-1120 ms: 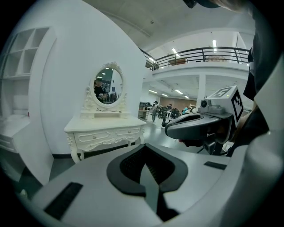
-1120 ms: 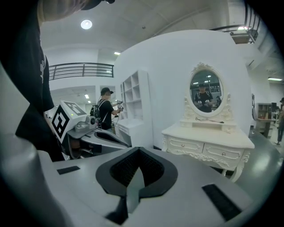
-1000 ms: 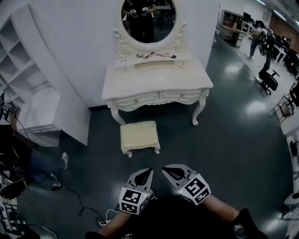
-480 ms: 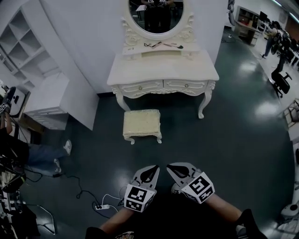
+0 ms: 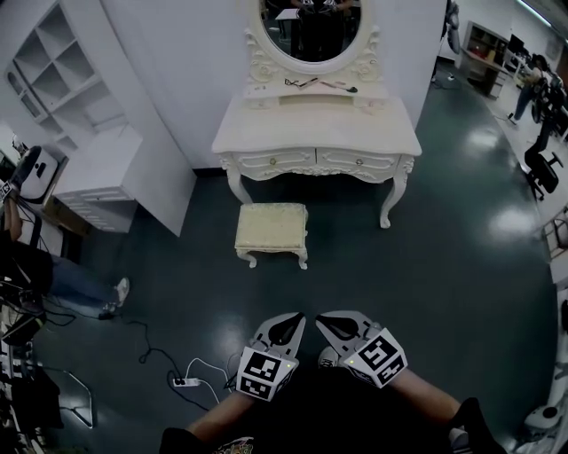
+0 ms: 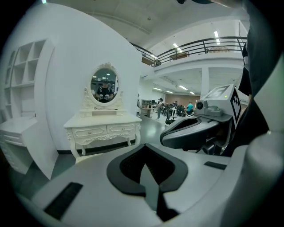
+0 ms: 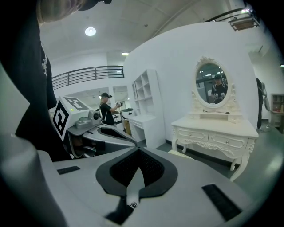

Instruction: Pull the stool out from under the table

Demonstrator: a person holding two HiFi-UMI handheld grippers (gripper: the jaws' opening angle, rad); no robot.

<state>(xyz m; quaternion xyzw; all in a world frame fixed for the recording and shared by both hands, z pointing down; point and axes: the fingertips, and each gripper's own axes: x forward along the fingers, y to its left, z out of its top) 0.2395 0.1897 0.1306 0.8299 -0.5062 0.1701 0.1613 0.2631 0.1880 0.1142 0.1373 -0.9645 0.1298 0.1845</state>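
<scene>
Top of mirror [image 5: 312, 27] beyond the upper edge; small shelf items [image 5: 306, 82] indistinct.

A staged bedroom corner inside a big open workplace hall, closer to a lab or office than a home. An ornate white dressing table with curved legs [image 5: 315, 137], its oval mirror in a carved white frame [image 5: 311, 27], a cream padded stool with white legs [image 5: 272, 227] and a white open-cubby shelf unit [image 5: 62, 93] stand by a plain white partition wall [image 5: 177, 53]. Around them lies a glossy dark green floor [image 5: 461, 266] with a white power strip on trailing cables [image 5: 185, 382] and a black wheeled office chair [image 5: 543, 168]. People [image 5: 535, 75] work farther off, below a mezzanine with a dark metal railing [image 6: 199, 44] and ceiling strip lights [image 6: 216, 34]
</scene>
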